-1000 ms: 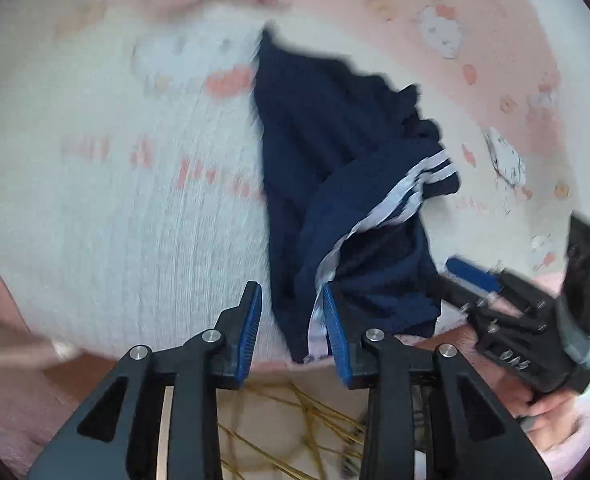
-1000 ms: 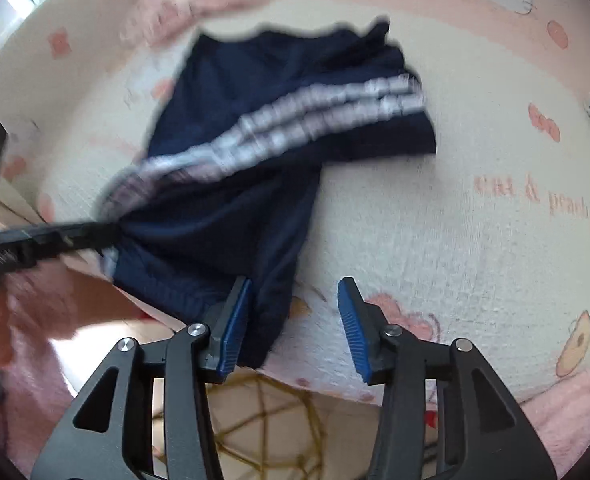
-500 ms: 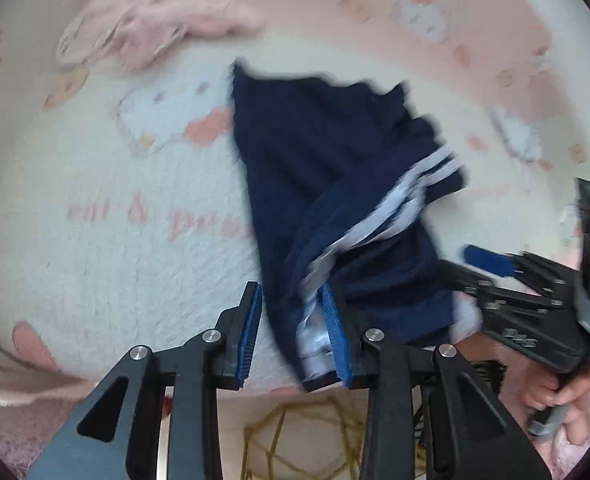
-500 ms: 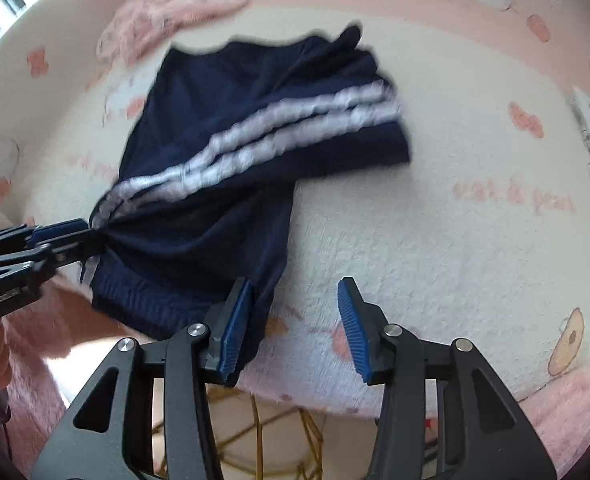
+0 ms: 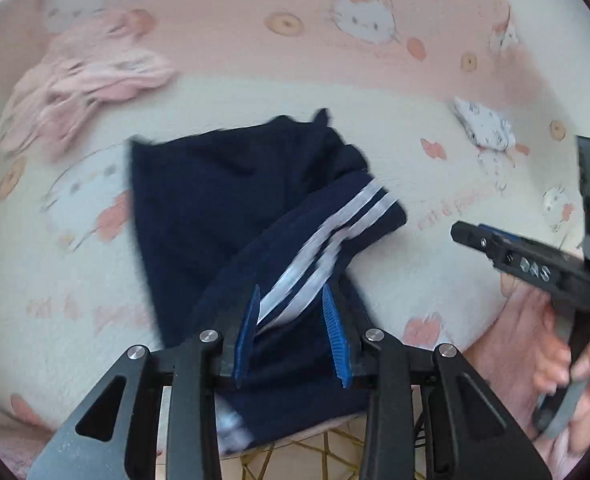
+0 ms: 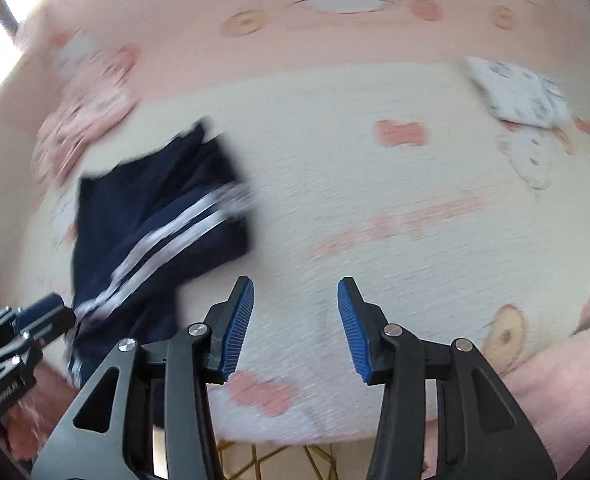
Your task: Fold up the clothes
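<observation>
The left claw (image 5: 291, 320) stood partly open over the near end of the navy shorts (image 5: 231, 208), its blue pads on either side of the white-striped cloth; whether they pinched it could not be told. The right claw (image 6: 295, 322) was partly open and held nothing, with only bare blanket between its pads.

The shorts lay crumpled on a cream cartoon-cat blanket (image 6: 375, 208), their near edge hanging over the blanket's front edge, where gold wire legs (image 5: 295, 456) showed below. Seen from the right claw, the shorts (image 6: 155, 220) sat to its left, and the blanket beyond and to the right of them lay bare up to a small folded white garment (image 6: 515, 96). Left of and beyond the shorts sat a pink garment (image 5: 83, 92), near the blanket's pink border. The person's hand (image 5: 567, 368) gripped the right claw's handle beside the shorts.
</observation>
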Demonstrator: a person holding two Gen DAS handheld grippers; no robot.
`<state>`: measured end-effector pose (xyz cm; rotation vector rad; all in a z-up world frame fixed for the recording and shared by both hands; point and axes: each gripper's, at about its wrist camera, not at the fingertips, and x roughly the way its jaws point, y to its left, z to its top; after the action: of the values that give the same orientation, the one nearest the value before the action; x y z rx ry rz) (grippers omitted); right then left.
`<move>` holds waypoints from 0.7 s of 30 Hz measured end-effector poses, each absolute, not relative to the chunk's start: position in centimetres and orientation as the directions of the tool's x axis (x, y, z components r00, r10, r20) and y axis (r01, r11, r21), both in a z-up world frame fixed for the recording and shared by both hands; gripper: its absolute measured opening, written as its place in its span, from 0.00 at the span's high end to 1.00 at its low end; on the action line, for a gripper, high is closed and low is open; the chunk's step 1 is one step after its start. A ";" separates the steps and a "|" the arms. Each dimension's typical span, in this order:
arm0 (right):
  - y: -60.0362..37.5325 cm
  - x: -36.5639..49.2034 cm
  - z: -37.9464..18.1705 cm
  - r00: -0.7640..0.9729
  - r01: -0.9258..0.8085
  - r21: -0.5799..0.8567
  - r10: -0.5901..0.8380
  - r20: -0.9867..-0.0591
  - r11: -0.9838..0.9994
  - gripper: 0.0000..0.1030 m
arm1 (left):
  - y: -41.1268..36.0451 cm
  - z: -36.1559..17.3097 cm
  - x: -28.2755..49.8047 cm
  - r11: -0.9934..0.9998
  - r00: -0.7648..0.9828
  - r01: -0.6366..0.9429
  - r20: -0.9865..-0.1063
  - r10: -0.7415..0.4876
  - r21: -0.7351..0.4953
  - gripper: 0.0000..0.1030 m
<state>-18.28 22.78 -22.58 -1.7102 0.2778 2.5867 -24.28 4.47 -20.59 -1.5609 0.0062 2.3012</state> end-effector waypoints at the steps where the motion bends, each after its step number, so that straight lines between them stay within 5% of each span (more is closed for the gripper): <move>1: 23.1 -18.2 -22.9 -0.399 -0.139 0.162 -0.094 -0.912 -0.977 0.57 | 5.8 -20.8 -24.7 -0.931 -0.328 -0.323 -0.903 0.278 -0.169 0.66; 7: 24.0 -18.9 -23.8 -0.387 -0.137 0.240 -0.171 -0.906 -0.961 0.57 | 11.7 -22.0 -27.6 -0.902 -0.298 -0.423 -0.927 0.229 -0.087 0.66; 12: 22.5 -19.2 -23.1 -0.382 -0.077 0.182 -0.140 -0.914 -0.980 0.57 | 12.1 -23.5 -30.1 -0.893 -0.211 -0.429 -0.946 0.246 -0.136 0.66; 15: 25.6 -18.5 -22.3 -0.356 -0.086 0.207 -0.164 -0.920 -0.975 0.57 | 12.1 -24.5 -29.7 -0.871 -0.151 -0.462 -0.953 0.263 -0.167 0.89; 21: 24.4 -20.8 -23.0 -0.317 -0.086 0.261 -0.222 -0.922 -0.961 0.57 | 9.3 -21.7 -29.4 -0.886 -0.239 -0.415 -0.916 0.324 -0.205 1.00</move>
<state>-20.77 24.44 -22.97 -1.8824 0.4266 2.5859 -29.36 9.26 -21.69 -1.5653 0.1099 2.1570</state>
